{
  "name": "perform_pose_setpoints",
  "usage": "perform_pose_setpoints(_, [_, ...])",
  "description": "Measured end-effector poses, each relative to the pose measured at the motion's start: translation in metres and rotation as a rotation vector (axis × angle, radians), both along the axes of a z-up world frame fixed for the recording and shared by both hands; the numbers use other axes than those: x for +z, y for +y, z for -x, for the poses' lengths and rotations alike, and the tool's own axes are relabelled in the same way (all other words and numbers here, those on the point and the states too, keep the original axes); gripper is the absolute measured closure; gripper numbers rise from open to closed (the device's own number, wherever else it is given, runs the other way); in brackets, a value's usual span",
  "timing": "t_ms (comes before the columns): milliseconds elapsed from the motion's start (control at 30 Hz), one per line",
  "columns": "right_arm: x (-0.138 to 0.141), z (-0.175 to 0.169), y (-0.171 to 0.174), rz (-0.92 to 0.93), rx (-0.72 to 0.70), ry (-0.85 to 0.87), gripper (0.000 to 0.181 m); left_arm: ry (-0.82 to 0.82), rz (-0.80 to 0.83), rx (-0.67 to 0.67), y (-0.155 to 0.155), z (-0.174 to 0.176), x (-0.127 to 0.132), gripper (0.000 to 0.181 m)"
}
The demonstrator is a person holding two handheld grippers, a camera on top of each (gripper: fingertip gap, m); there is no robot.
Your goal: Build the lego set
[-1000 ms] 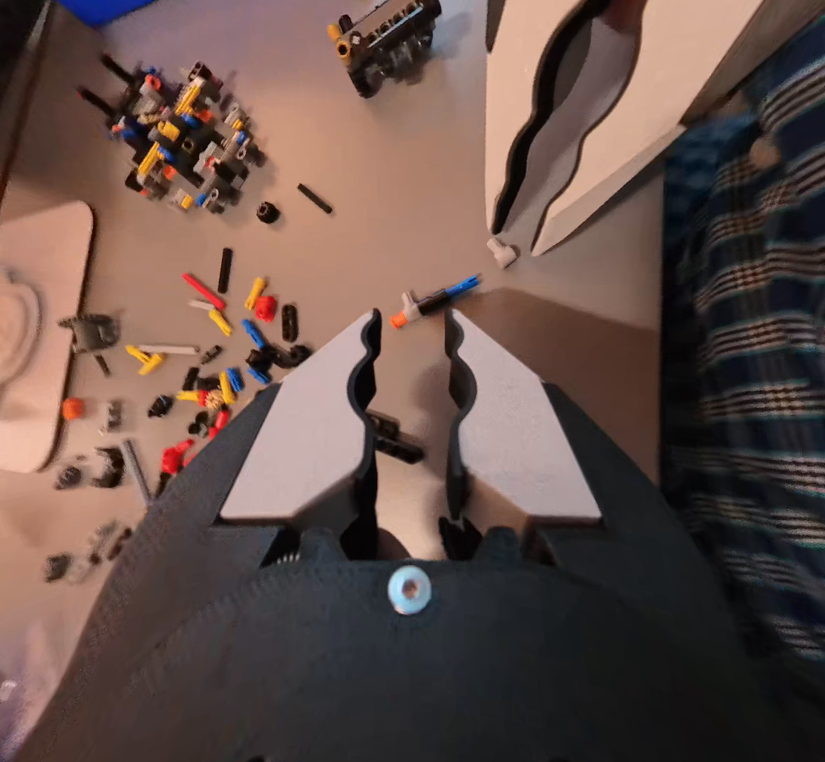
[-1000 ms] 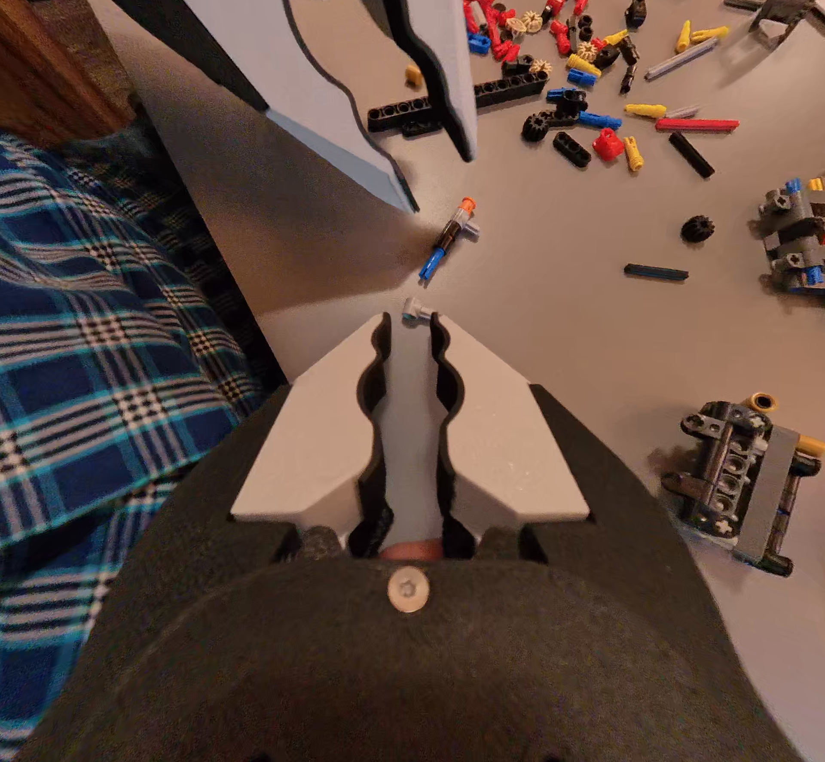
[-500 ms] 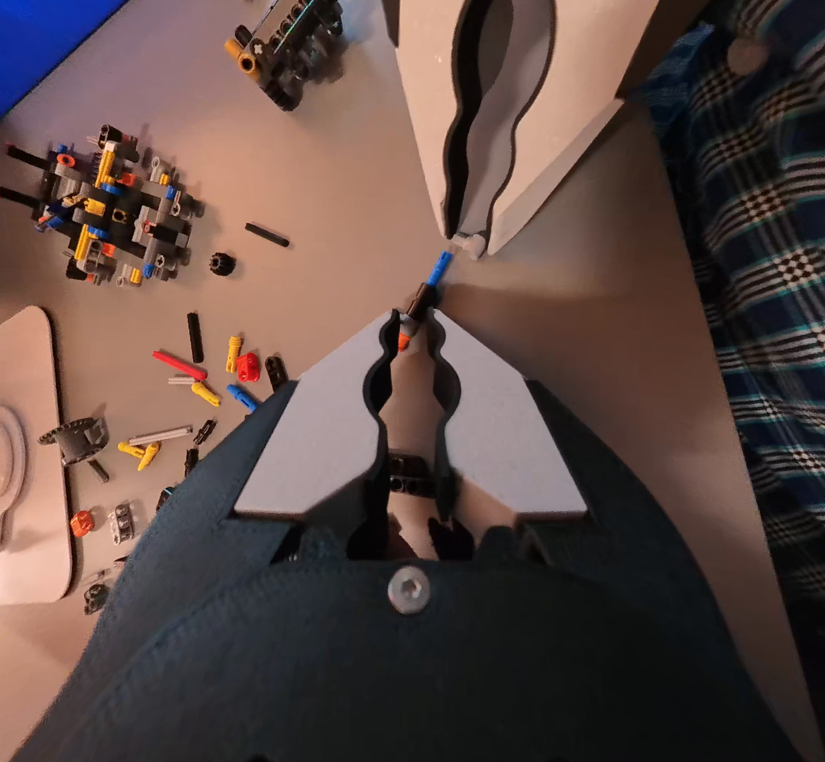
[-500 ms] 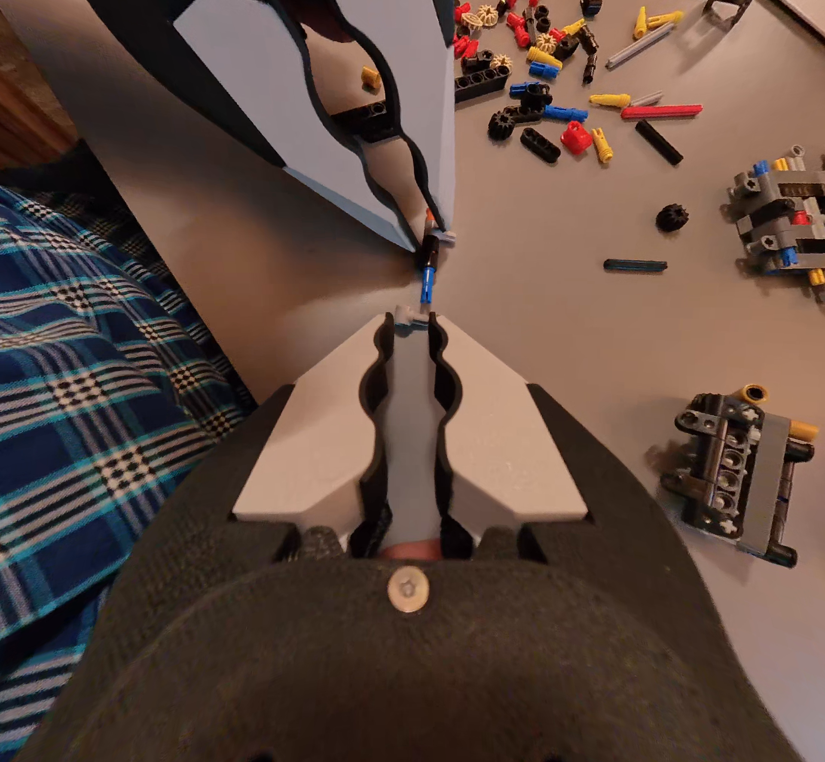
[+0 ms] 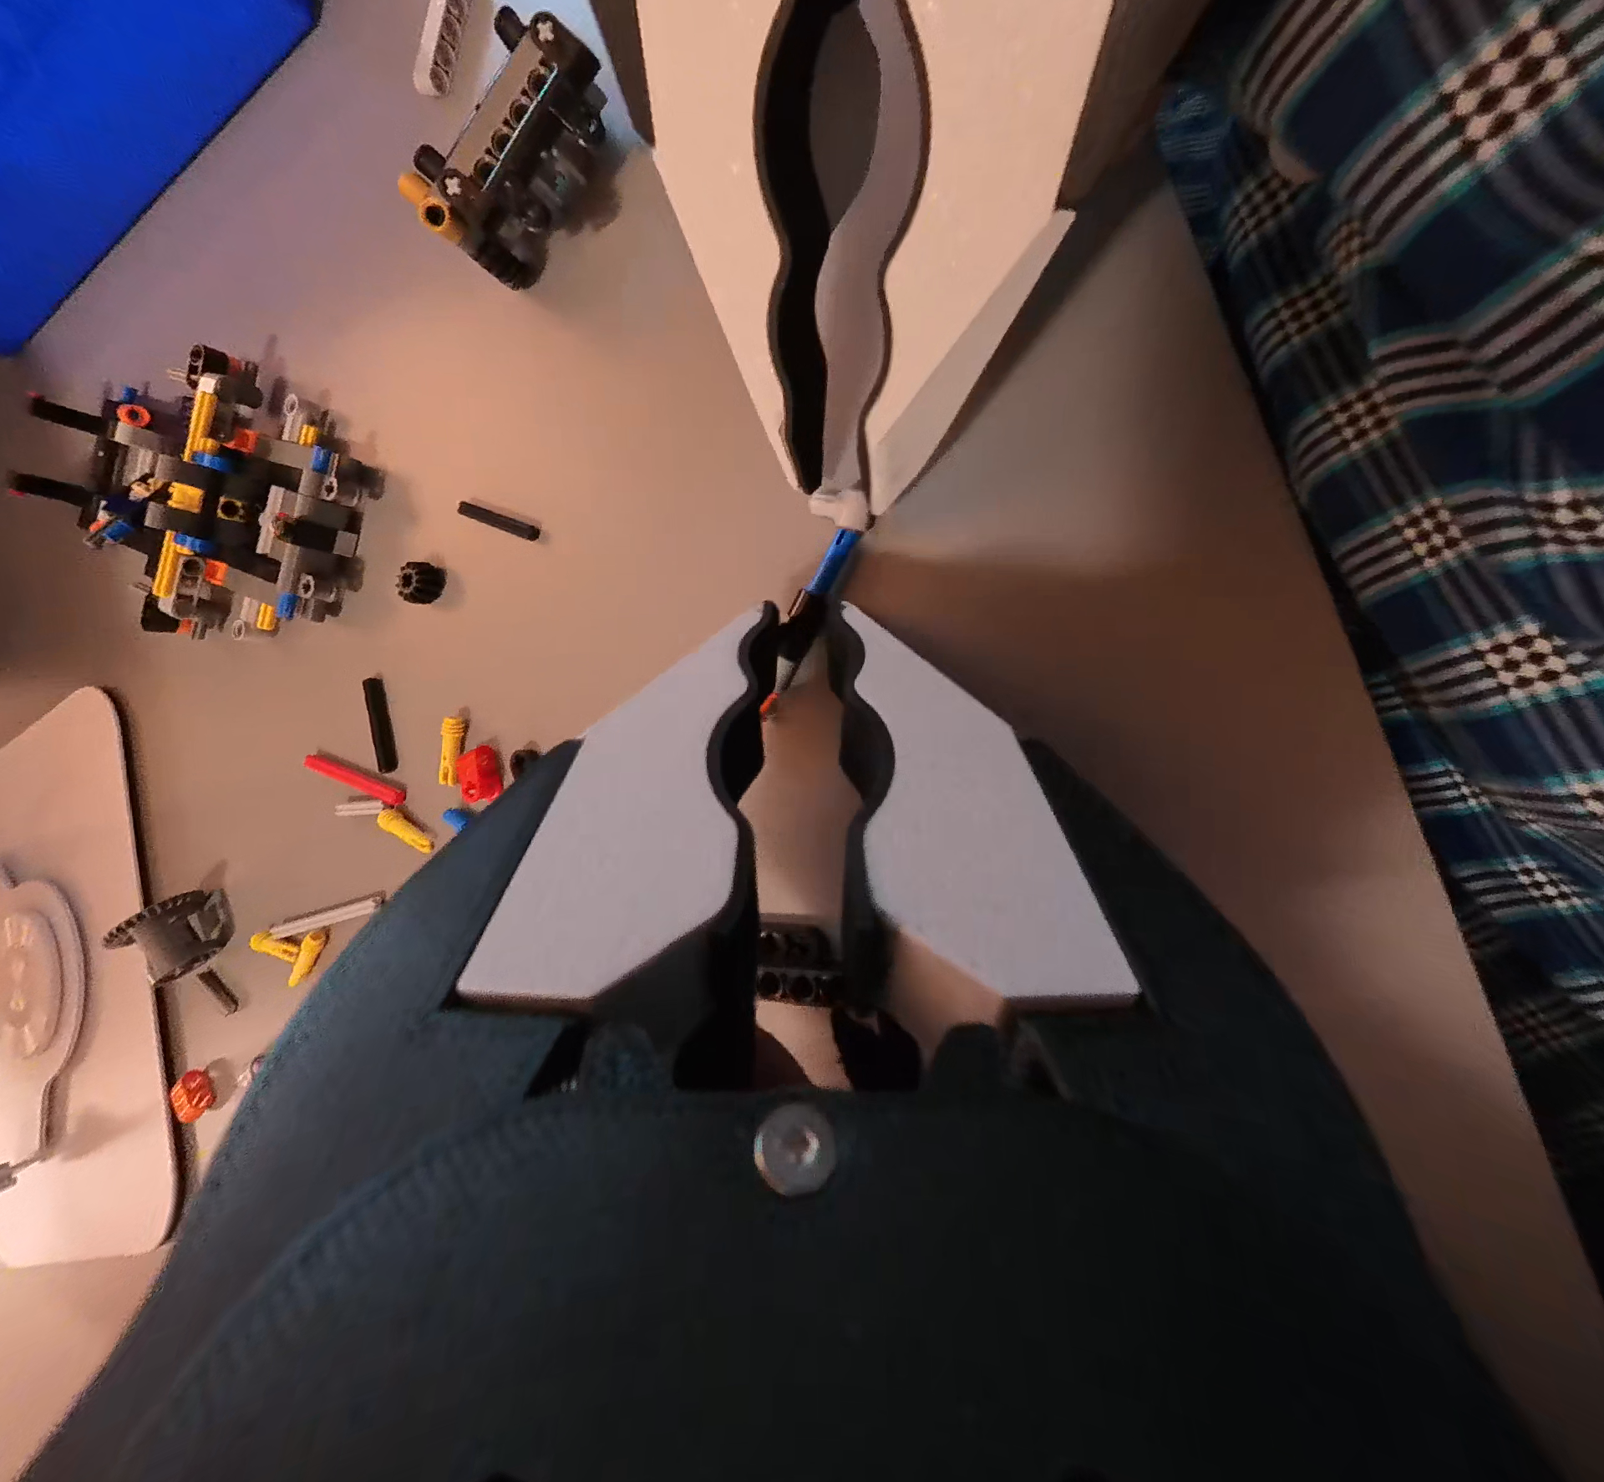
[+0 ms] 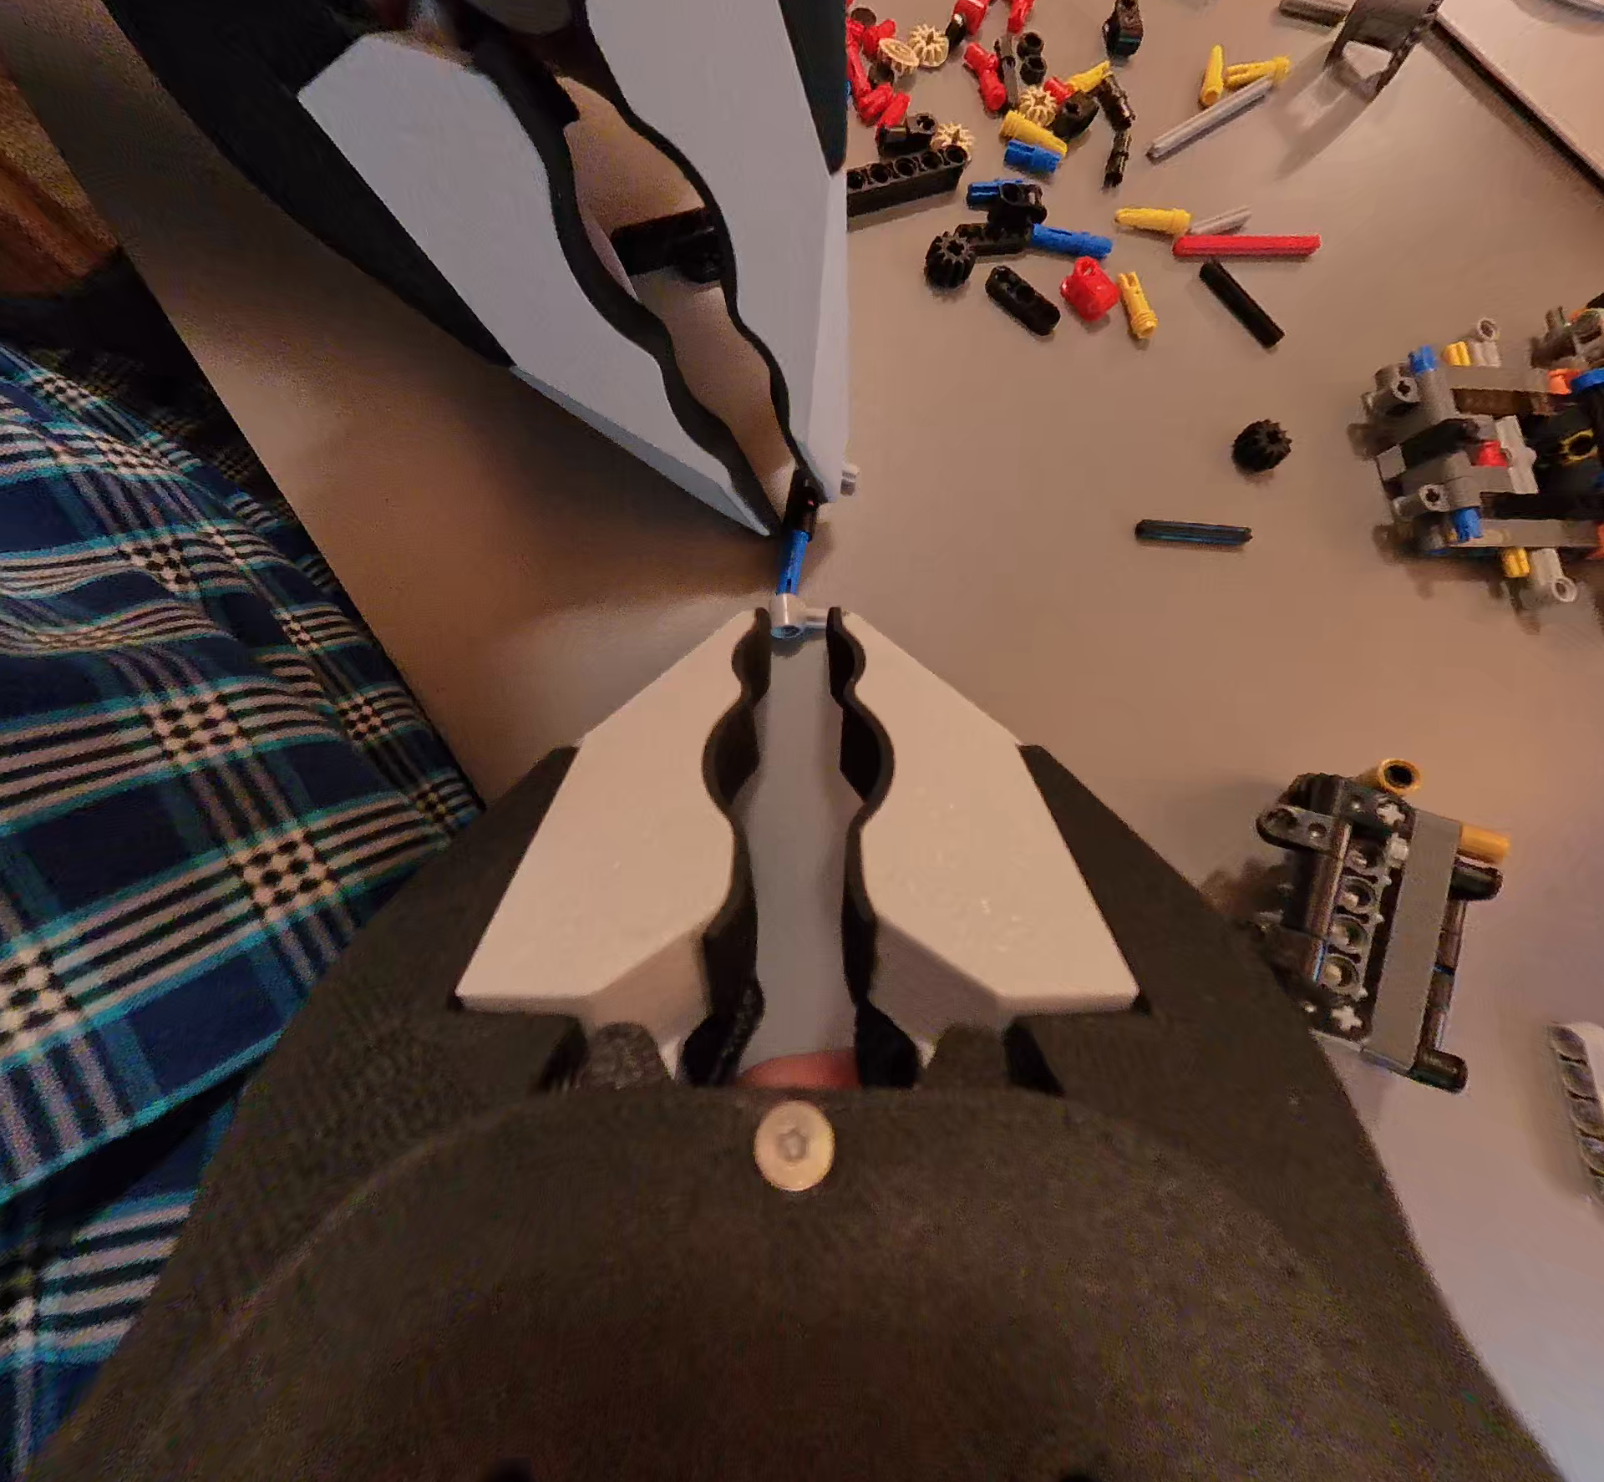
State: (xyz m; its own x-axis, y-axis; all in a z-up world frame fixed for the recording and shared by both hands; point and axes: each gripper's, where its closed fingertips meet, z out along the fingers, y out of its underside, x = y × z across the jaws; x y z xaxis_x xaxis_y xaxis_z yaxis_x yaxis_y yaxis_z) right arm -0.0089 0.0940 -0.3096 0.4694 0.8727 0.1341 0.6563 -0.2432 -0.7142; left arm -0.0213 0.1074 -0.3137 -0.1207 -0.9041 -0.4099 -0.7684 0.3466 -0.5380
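On the left, the left gripper, which a second ago hung open above the table, now pinches the black end of the small axle assembly between its fingertips. The blue axle tip has just gone into the grey connector that the right gripper holds clamped at its tips. The two grippers meet nose to nose, so this join looks nearly seated; the larger sub-builds wait well apart.
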Motion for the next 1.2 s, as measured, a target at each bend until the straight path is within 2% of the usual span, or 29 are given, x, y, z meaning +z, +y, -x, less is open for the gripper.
perform_pose_setpoints(167, [-0.0006, 0.0019, -0.0009, -0.01, 0.004, 0.001, 0.177, 0.001, 0.008, -0.002, -0.0002, -0.0007, -0.0003, 0.174])
perform_pose_setpoints(900, [-0.0001, 0.001, 0.0031, 0.011, -0.06, 0.067, 0.177, -0.066, 0.036, 0.06, -0.0017, -0.0006, -0.0011, 0.176])
perform_pose_setpoints(1200, [-0.0001, 0.0001, 0.0077, 0.048, 0.005, 0.084, 0.177, -0.113, 0.093, 0.066, -0.0027, -0.0007, -0.0014, 0.176])
